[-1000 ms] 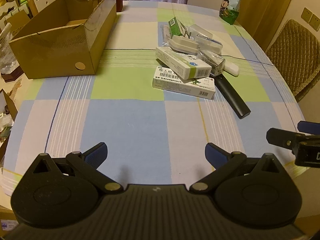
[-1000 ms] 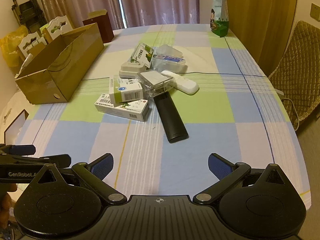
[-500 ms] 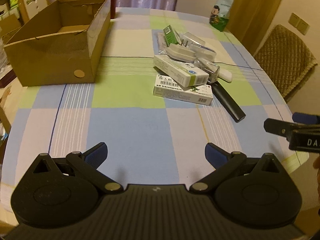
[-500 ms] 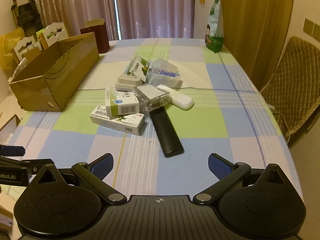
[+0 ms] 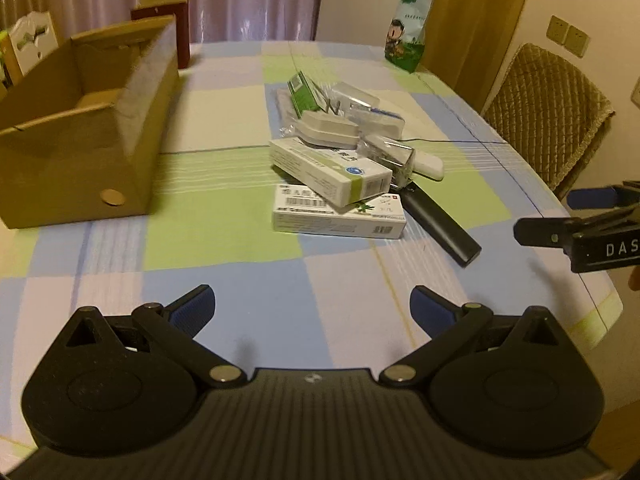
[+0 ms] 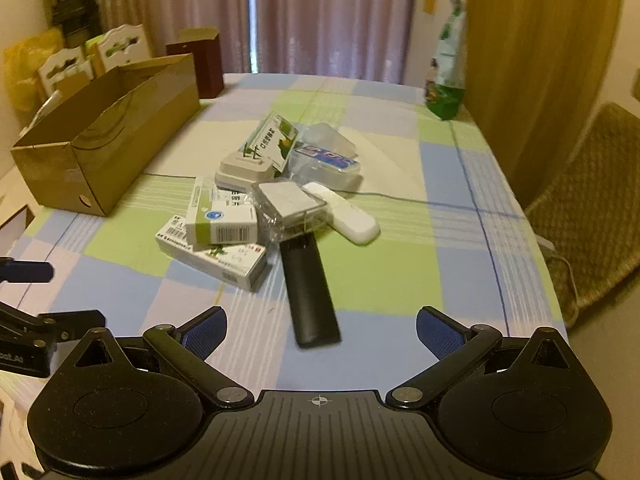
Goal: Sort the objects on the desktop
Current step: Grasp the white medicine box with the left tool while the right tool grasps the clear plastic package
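Both tongs [image 5: 312, 304] [image 6: 320, 328] gape, near table edge [image 5: 600, 312].

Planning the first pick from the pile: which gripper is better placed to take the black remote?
Right, probably. The black remote lies just ahead between the open right gripper's fingers; from the left gripper it lies off to the right.

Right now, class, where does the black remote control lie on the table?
The black remote control lies at the pile's near edge in the right wrist view, right of the stacked medicine boxes, its far end under a clear packet.
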{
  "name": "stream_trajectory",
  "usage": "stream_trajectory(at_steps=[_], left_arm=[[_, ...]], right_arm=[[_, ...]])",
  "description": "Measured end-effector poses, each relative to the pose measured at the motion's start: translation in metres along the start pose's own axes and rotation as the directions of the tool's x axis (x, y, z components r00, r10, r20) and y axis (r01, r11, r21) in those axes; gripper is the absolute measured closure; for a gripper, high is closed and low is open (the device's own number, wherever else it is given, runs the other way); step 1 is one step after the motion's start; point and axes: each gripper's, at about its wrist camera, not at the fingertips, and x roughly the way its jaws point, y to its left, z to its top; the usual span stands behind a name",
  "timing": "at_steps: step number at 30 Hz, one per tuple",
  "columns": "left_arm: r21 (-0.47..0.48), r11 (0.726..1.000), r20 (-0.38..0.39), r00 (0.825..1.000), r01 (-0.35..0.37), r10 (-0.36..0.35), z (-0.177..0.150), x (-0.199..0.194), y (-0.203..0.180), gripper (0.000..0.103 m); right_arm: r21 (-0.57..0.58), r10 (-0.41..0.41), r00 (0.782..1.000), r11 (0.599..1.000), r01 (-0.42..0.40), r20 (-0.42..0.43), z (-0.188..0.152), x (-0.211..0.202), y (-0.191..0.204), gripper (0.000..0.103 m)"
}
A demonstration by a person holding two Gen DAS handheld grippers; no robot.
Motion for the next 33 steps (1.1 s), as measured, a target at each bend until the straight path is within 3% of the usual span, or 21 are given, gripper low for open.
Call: stream_trajectory(at_steps=[10,19,24,28,33], left_arm=[[-0.006,1.000,-0.031,0.999,-0.028,0.027,0.039,0.052,-0.030,0.001],[-0.048,0.988,-0.012,0.989,-0.145,0.144,0.072,0.098,-0.050,0.002],[-0.049,0.980,-0.025,0.981,-0.194,0.193,0.079,0.121,-0.058,0.007],[-0.050,0.973,-0.033,0.974,-0.226,0.225,0.082,0.128,-0.055,0.008],[-0.059,0.971,-0.036,0.973,-0.230,0.228,0.081,0.121,-0.044,0.021]], right_arm=[[-0.064,0.117,0.991,0.991,-0.121,-0.072,0.038,0.067,-0.059,0.000],[-0.037,0.112,0.989,0.993,-0.116,-0.095,0.054,0.092,-0.093,0.000],[-0.020,0.103,0.989,0.994,-0.105,-0.106,0.062,0.103,-0.110,0.000],[-0.076,0.132,0.986,0.987,-0.141,-0.104,0.063,0.113,-0.105,0.000],[-0.148,0.170,0.980,0.972,-0.184,-0.105,0.065,0.126,-0.098,0.000]])
